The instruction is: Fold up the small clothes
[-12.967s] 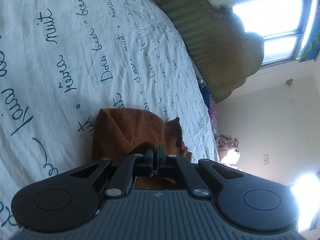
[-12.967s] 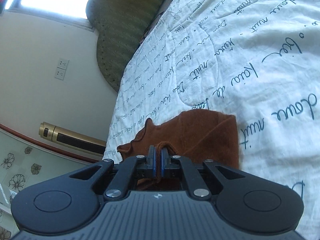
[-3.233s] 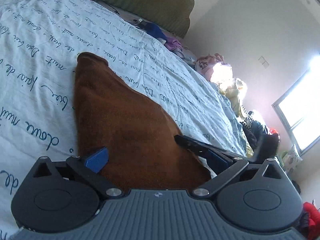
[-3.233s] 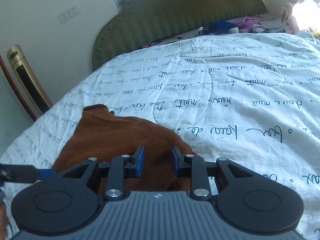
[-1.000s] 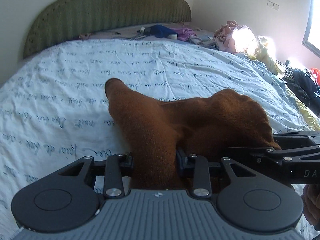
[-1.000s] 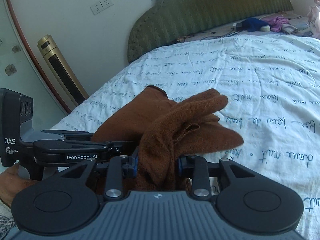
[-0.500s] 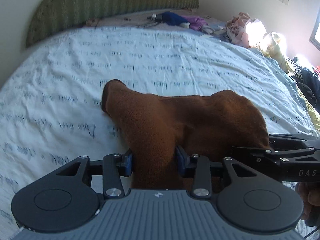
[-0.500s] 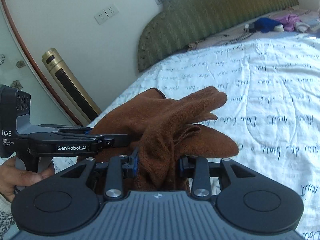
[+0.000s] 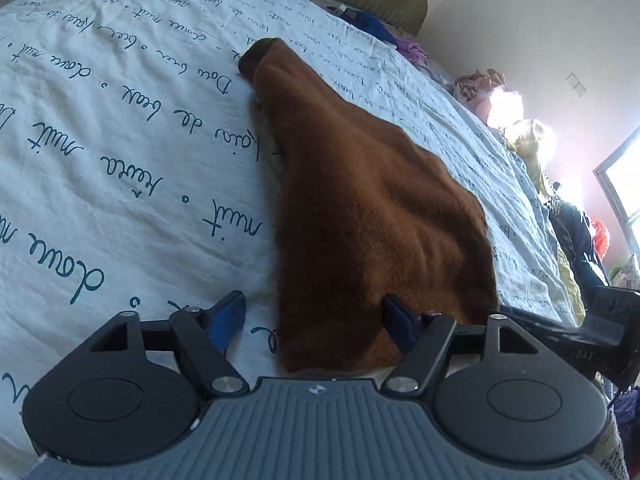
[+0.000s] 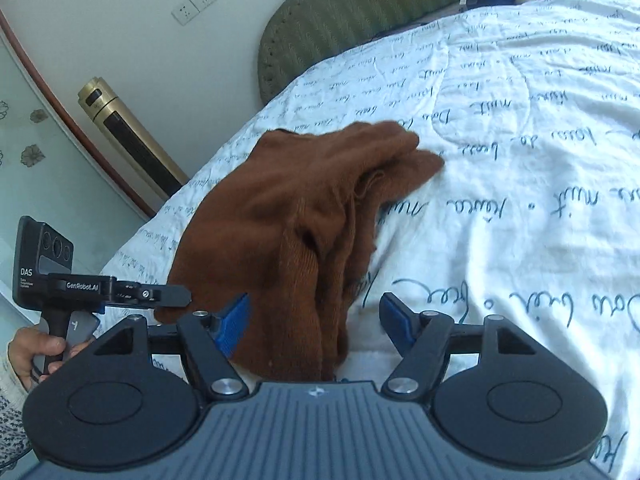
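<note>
Brown knitted garment (image 9: 372,208) lies folded over on the script-printed white bedspread (image 9: 120,128). Left gripper (image 9: 316,320) and right gripper (image 10: 316,320) jaws are opening, releasing it; bunched edges probably need tidying.

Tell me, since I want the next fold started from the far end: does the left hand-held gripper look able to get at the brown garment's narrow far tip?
Probably yes. The left hand-held gripper, its jaws opening, pads off the cloth, hangs over the brown garment's near edge; nothing lies on the cloth up to the narrow far tip.
</note>
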Motion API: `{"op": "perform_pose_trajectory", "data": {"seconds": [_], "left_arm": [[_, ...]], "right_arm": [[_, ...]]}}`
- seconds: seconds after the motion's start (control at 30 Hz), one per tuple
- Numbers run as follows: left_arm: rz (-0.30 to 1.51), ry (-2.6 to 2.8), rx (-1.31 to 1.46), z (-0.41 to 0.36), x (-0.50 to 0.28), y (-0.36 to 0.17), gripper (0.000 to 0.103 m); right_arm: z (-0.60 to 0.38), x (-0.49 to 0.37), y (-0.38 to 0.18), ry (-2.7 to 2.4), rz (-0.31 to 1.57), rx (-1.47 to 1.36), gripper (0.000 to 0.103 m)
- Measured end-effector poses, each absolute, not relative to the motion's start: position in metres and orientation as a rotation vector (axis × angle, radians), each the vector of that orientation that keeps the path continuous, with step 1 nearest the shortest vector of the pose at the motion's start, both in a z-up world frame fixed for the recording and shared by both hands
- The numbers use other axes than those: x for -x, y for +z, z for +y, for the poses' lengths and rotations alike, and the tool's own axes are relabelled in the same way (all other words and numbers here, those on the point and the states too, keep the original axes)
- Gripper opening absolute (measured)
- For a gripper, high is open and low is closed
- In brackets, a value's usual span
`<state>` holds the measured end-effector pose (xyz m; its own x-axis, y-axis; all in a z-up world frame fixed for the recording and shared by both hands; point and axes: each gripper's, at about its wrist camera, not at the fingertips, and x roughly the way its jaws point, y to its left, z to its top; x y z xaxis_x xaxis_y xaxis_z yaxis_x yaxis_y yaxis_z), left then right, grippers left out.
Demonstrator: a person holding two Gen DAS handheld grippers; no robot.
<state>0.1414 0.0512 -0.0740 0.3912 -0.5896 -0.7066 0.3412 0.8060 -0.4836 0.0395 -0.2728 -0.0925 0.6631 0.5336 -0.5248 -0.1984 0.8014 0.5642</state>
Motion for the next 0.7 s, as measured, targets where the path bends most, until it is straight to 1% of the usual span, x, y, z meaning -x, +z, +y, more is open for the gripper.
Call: {"op": "perform_pose_trajectory", "data": {"seconds": [0.03, 0.07, 0.1, 0.13, 0.27, 0.4, 0.43, 0.47, 0.5, 0.53, 0.57, 0.6, 0.63, 0.67, 0.7], "left_arm": [[1.026, -0.62, 0.308, 0.051, -0.143, -0.076, 0.032], [1.051, -0.632, 0.349, 0.051, -0.145, -0.078, 0.021], [1.065, -0.631, 0.39, 0.052, -0.146, -0.08, 0.018], [1.077, -0.628, 0.427, 0.053, -0.146, -0.081, 0.016], [1.139, -0.607, 0.667, 0.072, -0.146, -0.084, 0.014], [1.153, -0.6, 0.674, 0.076, -0.134, -0.087, 0.015], [1.162, -0.587, 0.661, 0.073, -0.132, -0.092, 0.019], [1.171, -0.565, 0.653, 0.072, -0.128, -0.099, 0.025], [1.167, -0.571, 0.664, 0.073, -0.125, -0.104, 0.026], [1.155, -0.578, 0.661, 0.075, -0.122, -0.103, 0.033], [1.143, -0.574, 0.647, 0.079, -0.117, -0.099, 0.033], [1.139, -0.567, 0.629, 0.082, -0.113, -0.094, 0.036], [1.13, -0.562, 0.598, 0.084, -0.109, -0.085, 0.047], [1.097, -0.549, 0.561, 0.086, -0.104, -0.074, 0.061], [1.042, -0.533, 0.518, 0.088, -0.1, -0.061, 0.066]], "right_arm": [[-0.27, -0.042, -0.095, 0.441, 0.745, -0.486, 0.071], [-0.267, -0.043, -0.095, 0.433, 0.75, -0.472, 0.059], [-0.266, -0.047, -0.095, 0.424, 0.764, -0.473, 0.017], [-0.267, -0.048, -0.096, 0.415, 0.772, -0.495, 0.013], [-0.266, -0.046, -0.074, 0.427, 0.749, -0.463, 0.013], [-0.266, -0.042, -0.058, 0.429, 0.734, -0.421, 0.013], [-0.263, -0.045, -0.062, 0.409, 0.757, -0.376, 0.014], [-0.263, -0.05, -0.07, 0.4, 0.78, -0.363, 0.019], [-0.265, -0.052, -0.079, 0.395, 0.8, -0.368, 0.035], [-0.267, -0.052, -0.084, 0.361, 0.811, -0.373, 0.048], [-0.27, -0.047, -0.083, 0.331, 0.797, -0.379, 0.072], [-0.273, -0.038, -0.078, 0.333, 0.768, -0.389, 0.081], [-0.275, -0.029, -0.072, 0.335, 0.731, -0.39, 0.081], [-0.277, -0.019, -0.064, 0.317, 0.682, -0.375, 0.081], [-0.278, -0.012, -0.058, 0.308, 0.642, -0.349, 0.081]]}}
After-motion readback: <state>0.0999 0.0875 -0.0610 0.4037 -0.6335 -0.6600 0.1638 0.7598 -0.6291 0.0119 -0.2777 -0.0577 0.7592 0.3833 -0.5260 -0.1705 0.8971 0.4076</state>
